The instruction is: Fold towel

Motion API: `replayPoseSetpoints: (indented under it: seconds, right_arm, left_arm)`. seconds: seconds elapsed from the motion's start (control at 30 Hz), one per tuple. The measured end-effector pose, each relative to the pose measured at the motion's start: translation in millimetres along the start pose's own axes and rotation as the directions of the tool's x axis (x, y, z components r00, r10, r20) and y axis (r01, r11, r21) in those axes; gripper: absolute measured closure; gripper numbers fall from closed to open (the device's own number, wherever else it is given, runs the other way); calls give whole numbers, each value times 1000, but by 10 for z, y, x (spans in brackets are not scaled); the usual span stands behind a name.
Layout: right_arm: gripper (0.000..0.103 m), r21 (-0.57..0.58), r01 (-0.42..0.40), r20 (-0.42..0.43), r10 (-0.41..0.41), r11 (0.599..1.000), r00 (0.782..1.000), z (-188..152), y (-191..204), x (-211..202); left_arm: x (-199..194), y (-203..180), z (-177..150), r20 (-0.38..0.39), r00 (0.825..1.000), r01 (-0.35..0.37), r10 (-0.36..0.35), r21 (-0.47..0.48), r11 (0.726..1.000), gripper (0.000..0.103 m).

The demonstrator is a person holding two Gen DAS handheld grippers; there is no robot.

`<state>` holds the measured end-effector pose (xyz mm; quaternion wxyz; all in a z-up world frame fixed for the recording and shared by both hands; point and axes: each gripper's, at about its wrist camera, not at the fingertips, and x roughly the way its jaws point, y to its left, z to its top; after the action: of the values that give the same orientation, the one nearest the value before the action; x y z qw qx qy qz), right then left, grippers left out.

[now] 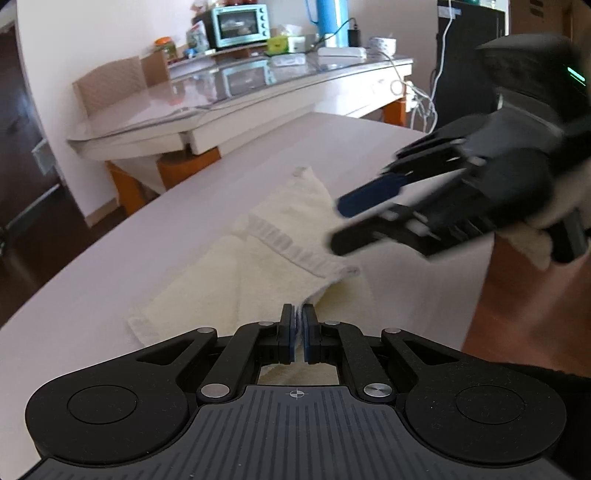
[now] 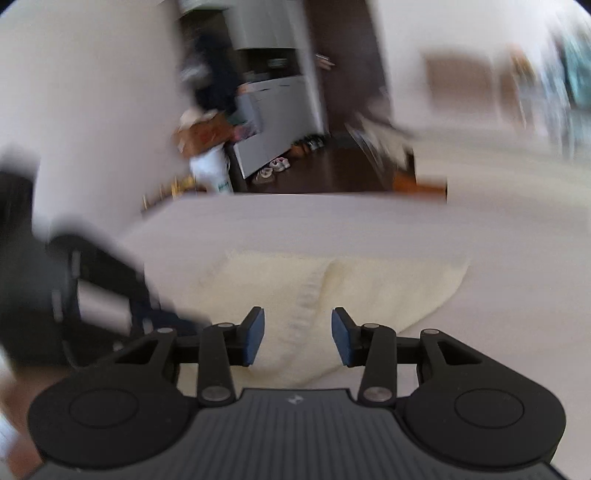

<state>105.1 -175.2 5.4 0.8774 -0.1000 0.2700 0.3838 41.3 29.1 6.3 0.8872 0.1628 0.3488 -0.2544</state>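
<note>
A cream towel (image 1: 266, 258) lies crumpled and partly folded on the pale table (image 1: 110, 266). My left gripper (image 1: 298, 325) is shut on the towel's near edge. My right gripper (image 1: 345, 225) hangs open and empty just above the towel's right side, blurred by motion. In the right wrist view the right gripper (image 2: 298, 334) is open above the towel (image 2: 369, 291), with a ribbed hem running up its middle. The left gripper (image 2: 162, 314) shows blurred at the left, low at the towel's edge.
A second glass-topped table (image 1: 236, 96) stands behind, carrying a toaster oven (image 1: 240, 24), a blue jug (image 1: 332, 18) and boxes. A chair (image 1: 110, 86) stands at its left. Dark floor (image 2: 325, 173), a cabinet and shoes lie beyond the table's far edge.
</note>
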Motion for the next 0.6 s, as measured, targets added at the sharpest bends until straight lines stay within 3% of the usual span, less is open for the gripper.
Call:
replayPoseSetpoints:
  seconds: [0.2,0.37,0.43,0.53,0.6]
  right_arm:
    - [64,-344,10,10,-7,939,1000,-48,335,-35]
    - [67,-568,30,-2,-38,822,999,-93,558,39]
    - [73,-620,45,-4,-61,783,998,-122,611,93]
    - [73,-670,50,-10,-77,741,997,-145,677,187]
    - [76,-682,45,-16,-77,730,997,-160,702,226]
  left_arm:
    - [21,-49,68,-4,1000,6,-6,36,999,99]
    - [2,-66,73,2,1000,13,-13,38,999,99]
    - [-6,-58,71,4,1000,14,-14,35,999,99]
    - [-31,-54,64,7,1000,18,-18,31,999,99]
    - [-40,-54,59,7,1000,18,-18,29,999,98]
